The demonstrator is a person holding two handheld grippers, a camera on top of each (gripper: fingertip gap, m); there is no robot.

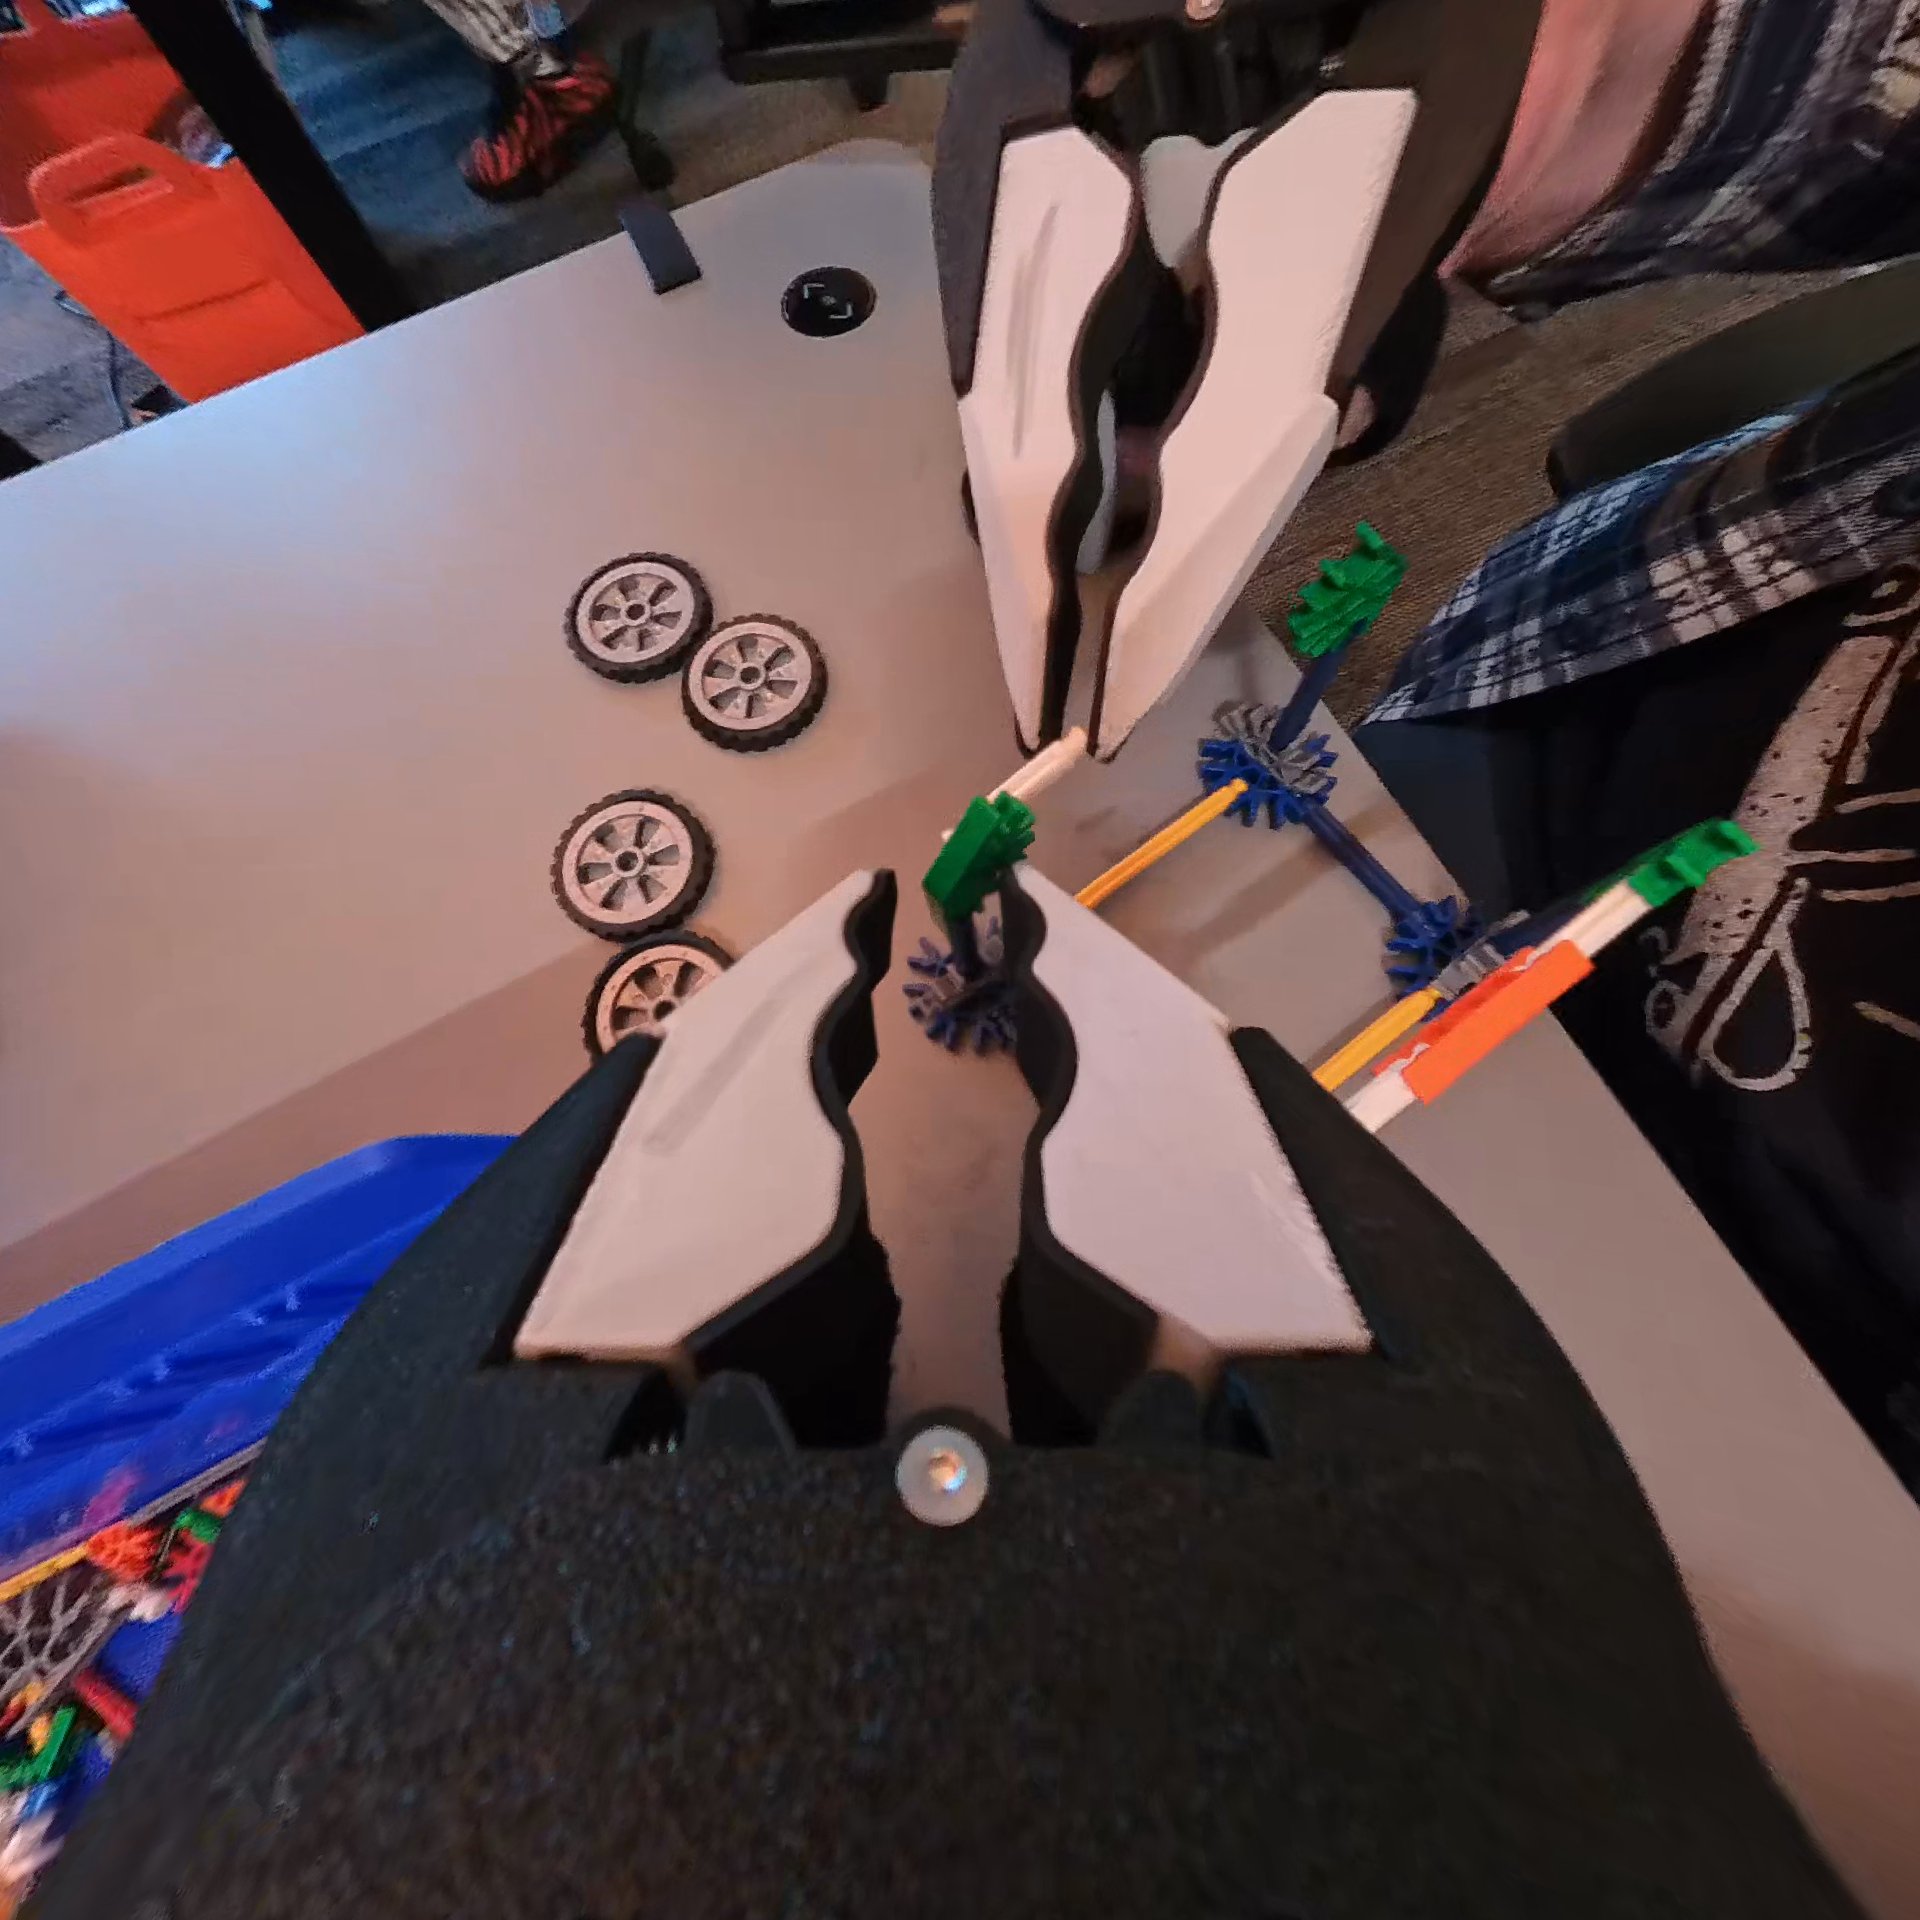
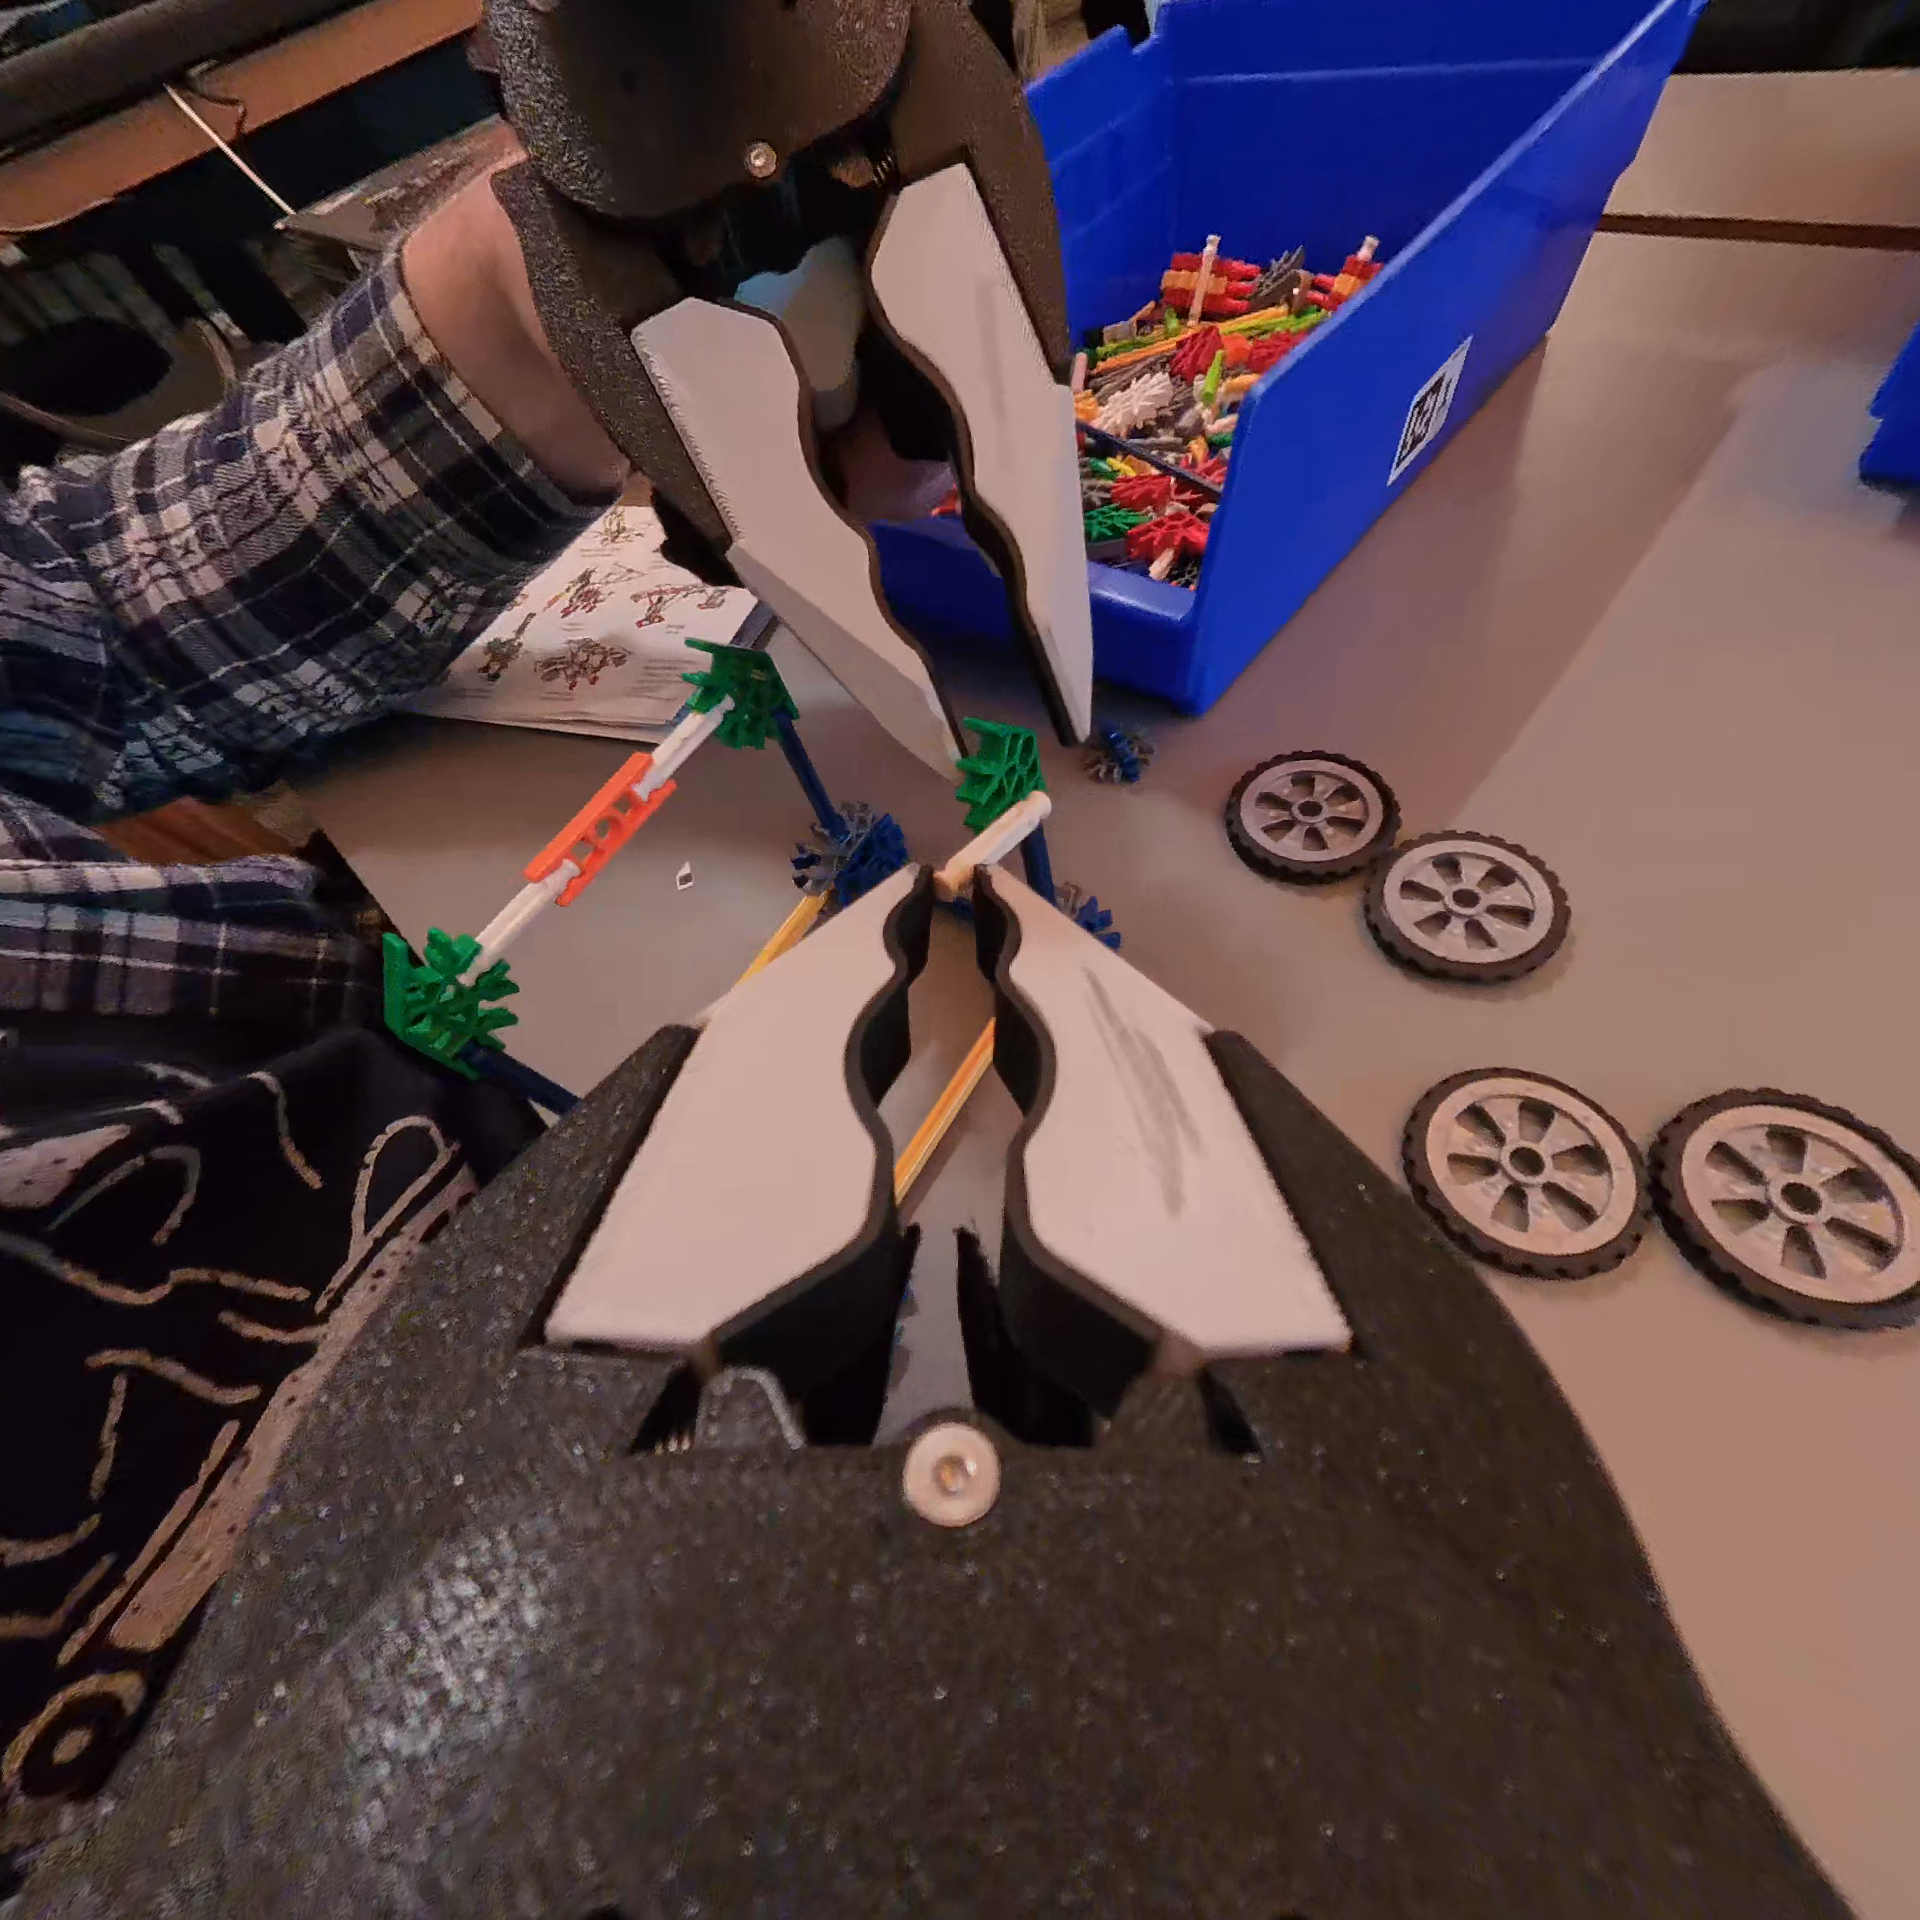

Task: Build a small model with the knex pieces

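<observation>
Left wrist view: left gripper [image 1: 954, 883] low over grey tabletop [image 1: 312, 727], jaws narrowly parted around green connector [image 1: 977, 852] atop dark blue rod; contact unclear. Right gripper [image 1: 1062, 740] opposite, tips pinched on white rod [image 1: 1039, 774] touching that connector. Rod-and-connector frame [image 1: 1299, 831] at tabletop edge, orange clip [image 1: 1486, 1023] on it. Four toy wheels [image 1: 691, 649] left of the grippers. Blue bin [image 1: 208, 1299] lower left.

Right wrist view: right gripper [image 2: 954, 878] clamped on white rod [image 2: 992, 836], far end at green connector [image 2: 1000, 774]. Left gripper [image 2: 1013, 743] straddling connector from above, jaws slightly apart. Frame [image 2: 603, 831] left, wheels [image 2: 1465, 904] right, bin [image 2: 1351, 260] of loose pieces behind, printed booklet [image 2: 592, 644] under plaid sleeve [image 2: 260, 582].
</observation>
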